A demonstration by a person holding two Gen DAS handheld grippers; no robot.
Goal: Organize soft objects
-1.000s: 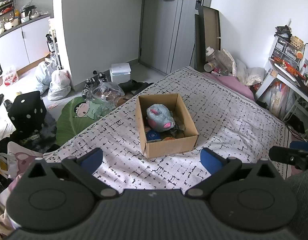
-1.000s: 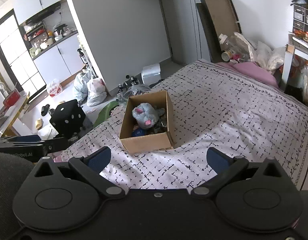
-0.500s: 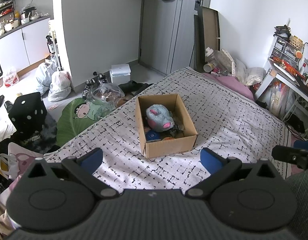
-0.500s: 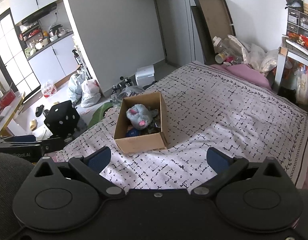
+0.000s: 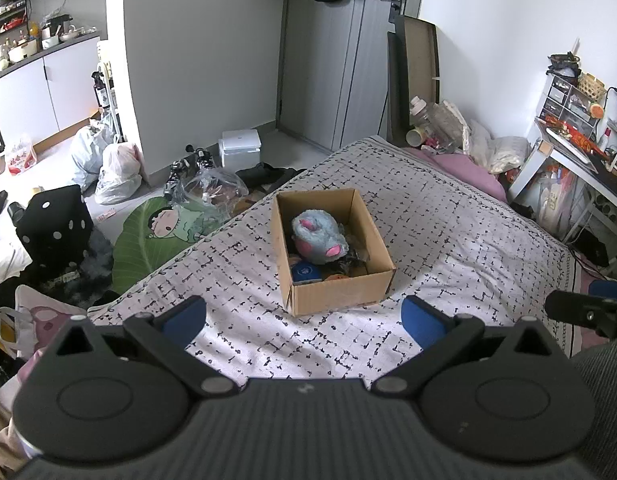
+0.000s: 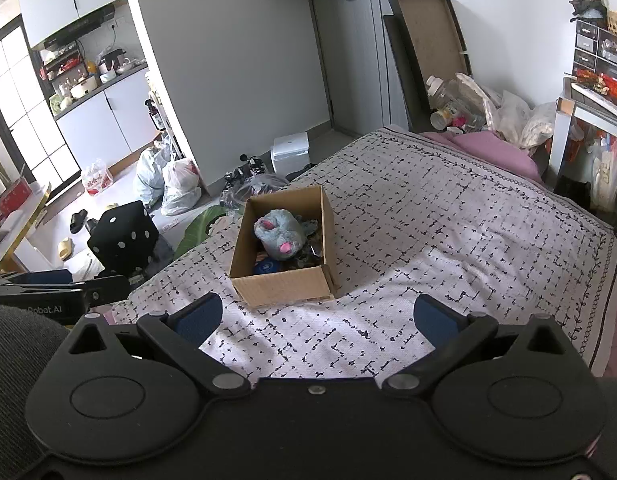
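An open cardboard box (image 5: 340,294) (image 6: 282,286) stands on the bed. Inside lies a grey-blue plush toy with pink patches (image 5: 318,236) (image 6: 280,234), on top of a blue round item (image 5: 304,271) (image 6: 267,267) and some dark things I cannot make out. My left gripper (image 5: 303,318) hovers open above the near part of the bed, well short of the box, with nothing between its blue pads. My right gripper (image 6: 315,315) is likewise open and empty, held back from the box. Each gripper shows at the edge of the other's view.
The bed has a white cover with black marks (image 5: 448,264) and a pink pillow (image 5: 464,170) at its far end. The floor to the left holds a black dotted cube (image 5: 54,224), plastic bags (image 5: 116,170), a green cushion (image 5: 148,236) and a white box (image 5: 240,150). A cluttered desk (image 5: 580,152) stands at the right.
Both grippers have drawn slightly back and up from the box, which looks a little smaller now. The jaws stay open and the box and toy have not moved.
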